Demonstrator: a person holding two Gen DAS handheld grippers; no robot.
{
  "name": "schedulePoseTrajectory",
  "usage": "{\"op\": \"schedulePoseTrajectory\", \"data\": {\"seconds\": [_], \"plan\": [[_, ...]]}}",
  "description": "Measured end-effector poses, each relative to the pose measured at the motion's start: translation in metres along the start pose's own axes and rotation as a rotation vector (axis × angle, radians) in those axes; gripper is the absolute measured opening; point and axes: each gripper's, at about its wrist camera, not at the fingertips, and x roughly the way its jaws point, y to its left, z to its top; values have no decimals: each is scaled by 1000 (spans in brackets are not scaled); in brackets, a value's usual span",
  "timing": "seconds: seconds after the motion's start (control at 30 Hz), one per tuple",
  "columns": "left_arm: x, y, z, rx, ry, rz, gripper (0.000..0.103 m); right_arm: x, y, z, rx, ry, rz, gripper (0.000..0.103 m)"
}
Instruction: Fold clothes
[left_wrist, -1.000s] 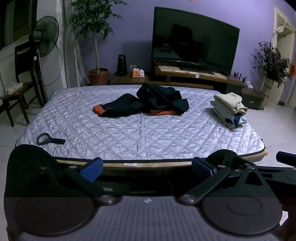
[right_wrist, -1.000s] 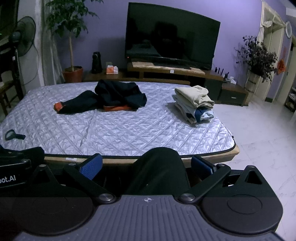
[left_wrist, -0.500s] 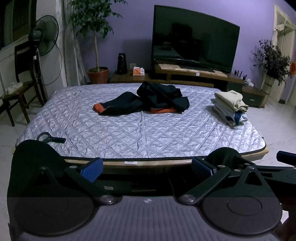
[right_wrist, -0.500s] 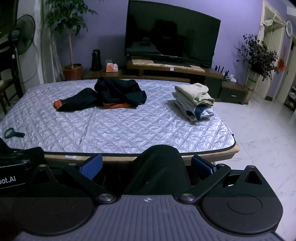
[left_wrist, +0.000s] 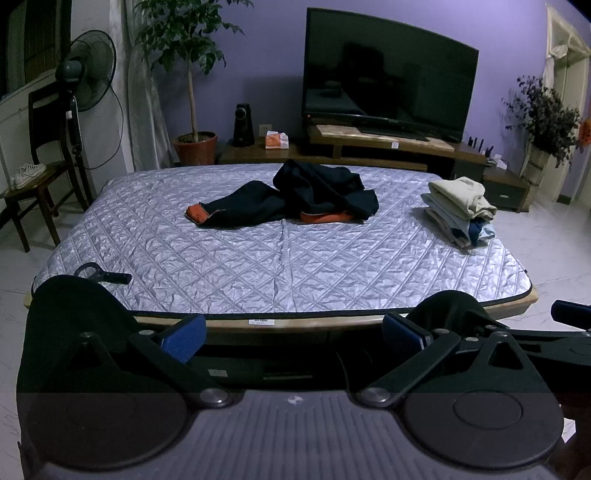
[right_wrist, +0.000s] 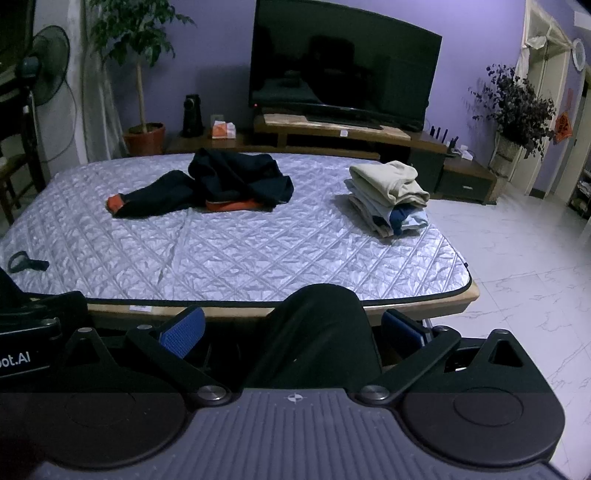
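A crumpled dark navy garment with orange lining (left_wrist: 295, 199) (right_wrist: 221, 186) lies at the far middle of a bed with a silver quilted cover (left_wrist: 258, 254) (right_wrist: 229, 254). A stack of folded clothes (left_wrist: 460, 208) (right_wrist: 389, 195) rests near the bed's right edge. My left gripper (left_wrist: 293, 334) hangs open below the bed's near edge, nothing between its blue pads. My right gripper (right_wrist: 291, 330) is open too, with a person's dark-clad knee (right_wrist: 321, 332) showing between its fingers. Both are far from the garment.
A small black looped tool (left_wrist: 99, 275) (right_wrist: 26, 263) lies at the bed's near left corner. Behind the bed stand a TV (left_wrist: 388, 74) on a low wooden cabinet, a potted plant (left_wrist: 192, 144), a fan (left_wrist: 86, 74) and a chair with shoes (left_wrist: 27, 177). White tiled floor (right_wrist: 524, 258) opens to the right.
Both views have risen and tilted slightly, so the bed sits a little lower and closer in frame. The clothes have not moved, and both grippers stay open.
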Motion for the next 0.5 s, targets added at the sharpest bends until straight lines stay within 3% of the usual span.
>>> {"op": "schedulePoseTrajectory", "data": {"seconds": [0.5], "plan": [[0,-2,-1,1,4,4,101,1,0,-1,0,7,3,102]]}}
